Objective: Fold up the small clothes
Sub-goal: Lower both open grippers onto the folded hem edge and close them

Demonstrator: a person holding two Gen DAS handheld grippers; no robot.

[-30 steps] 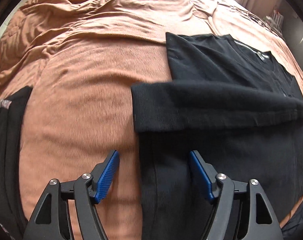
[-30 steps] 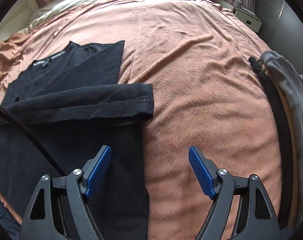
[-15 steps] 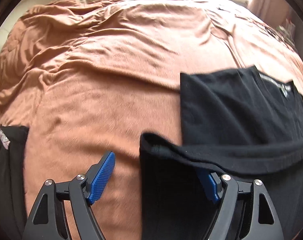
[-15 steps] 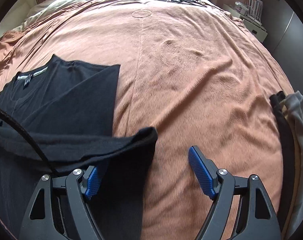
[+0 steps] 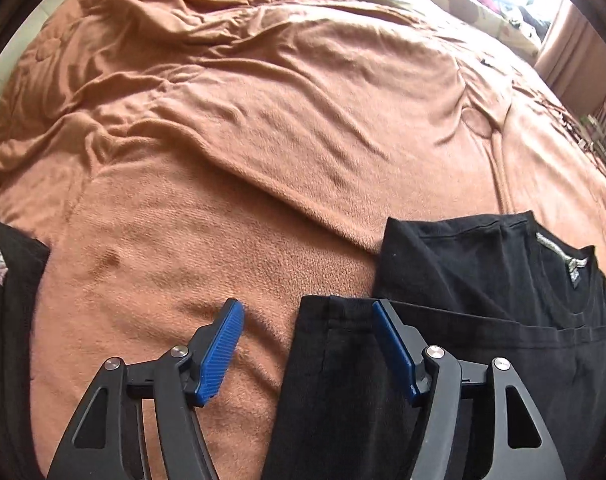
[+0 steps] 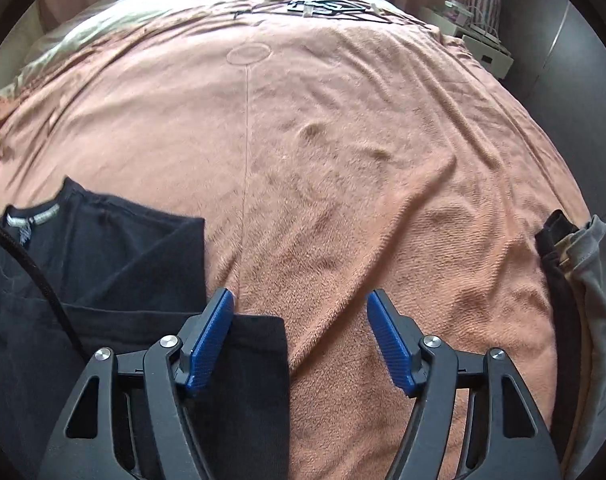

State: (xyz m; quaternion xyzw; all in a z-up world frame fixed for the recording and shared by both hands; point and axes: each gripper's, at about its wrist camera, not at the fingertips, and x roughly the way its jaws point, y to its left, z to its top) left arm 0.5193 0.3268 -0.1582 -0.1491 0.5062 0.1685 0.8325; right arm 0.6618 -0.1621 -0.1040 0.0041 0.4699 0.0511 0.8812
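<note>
Here, both tools wide: left tool (image 5: 307, 344) and right tool (image 6: 299, 338) astride black shirt (image 5: 483, 280) edges.

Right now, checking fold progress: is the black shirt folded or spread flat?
Partly folded: the black shirt has its lower part doubled over, the collar end still uncovered.

The hem of the shirt (image 5: 483, 344) has been carried up towards its collar (image 5: 559, 252) between the open left gripper (image 5: 307, 346) and right gripper (image 6: 299, 336).
</note>
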